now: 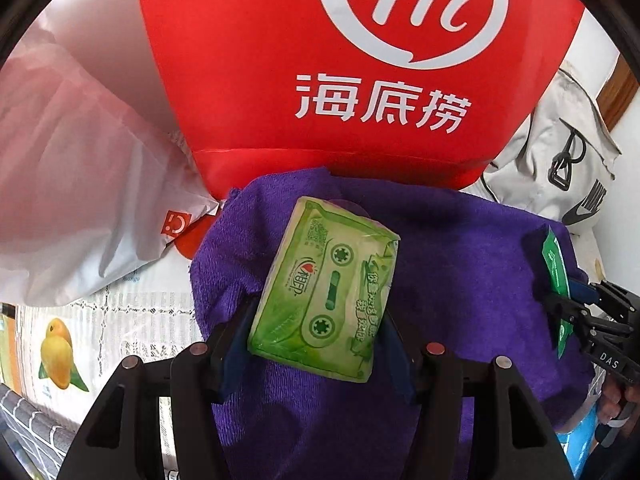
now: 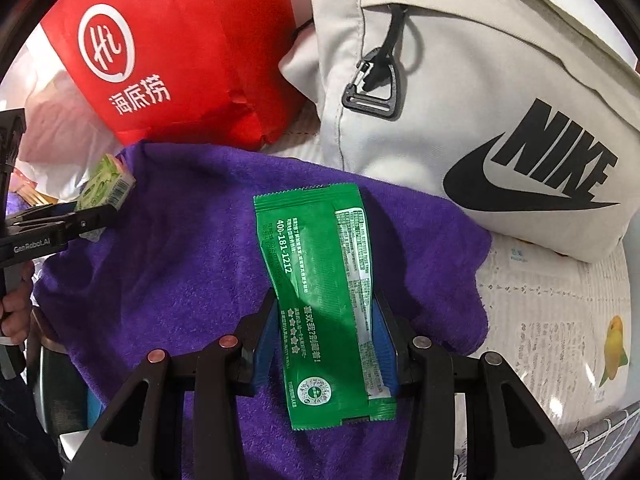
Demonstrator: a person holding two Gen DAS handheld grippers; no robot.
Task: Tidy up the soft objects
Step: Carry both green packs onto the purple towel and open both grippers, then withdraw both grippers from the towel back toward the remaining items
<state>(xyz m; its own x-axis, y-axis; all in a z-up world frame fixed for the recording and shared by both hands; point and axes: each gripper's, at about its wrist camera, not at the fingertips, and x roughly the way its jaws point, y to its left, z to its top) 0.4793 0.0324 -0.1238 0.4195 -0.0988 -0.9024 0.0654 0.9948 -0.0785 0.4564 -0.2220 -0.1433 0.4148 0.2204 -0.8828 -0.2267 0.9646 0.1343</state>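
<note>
A: List the background items, far side first.

B: Item 1: red paper bag (image 1: 260,80), upright, white "Hi" ring logo above three white characters. Item 2: white plastic bag (image 1: 72,200), crumpled, just left of the red bag and touching it; a small orange smiley label (image 1: 178,223) sits at its near corner. Item 3: beige fabric bag (image 2: 500,80), right of the red bag, black NIKE print, with a black buckle (image 2: 374,92) hanging from its zip pull.

A: Supporting surface?

B: A white printed tablecloth (image 2: 560,300) carrying mango pictures (image 1: 58,352) and lines of small text. A grey brick-pattern surface (image 2: 600,432) borders it at the near edge.
</note>
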